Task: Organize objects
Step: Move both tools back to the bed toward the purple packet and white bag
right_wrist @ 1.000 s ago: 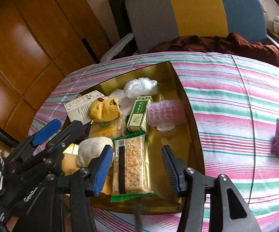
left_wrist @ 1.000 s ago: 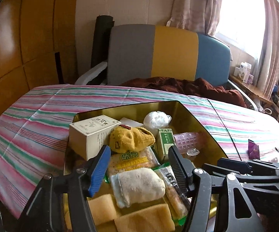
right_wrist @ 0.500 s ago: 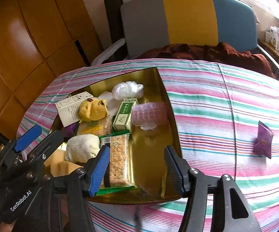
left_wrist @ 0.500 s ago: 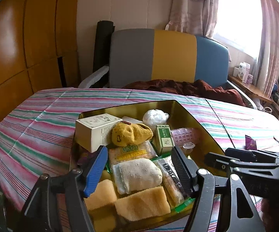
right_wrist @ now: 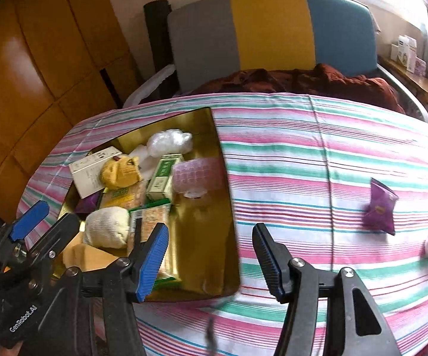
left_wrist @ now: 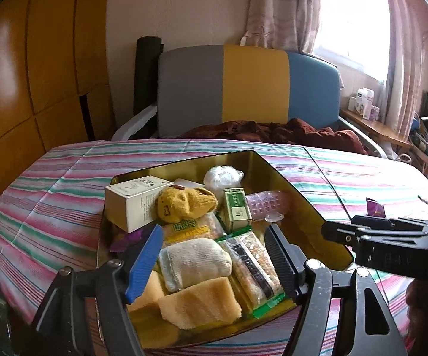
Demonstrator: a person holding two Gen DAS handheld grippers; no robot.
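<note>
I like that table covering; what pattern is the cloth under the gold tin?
Pink, green and white stripes on the tablecloth, best seen from the right wrist view.

Both black-framed grippers, left gripper and right gripper, carry ribbed blue pads, silver screws, white "GenRobot.AI" lettering.

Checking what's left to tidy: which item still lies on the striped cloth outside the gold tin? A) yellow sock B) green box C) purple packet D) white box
C: in the right wrist view the purple packet lies on the striped cloth, well to the right of the gold tin; the green box, yellow sock and white box sit inside the tin.
</note>
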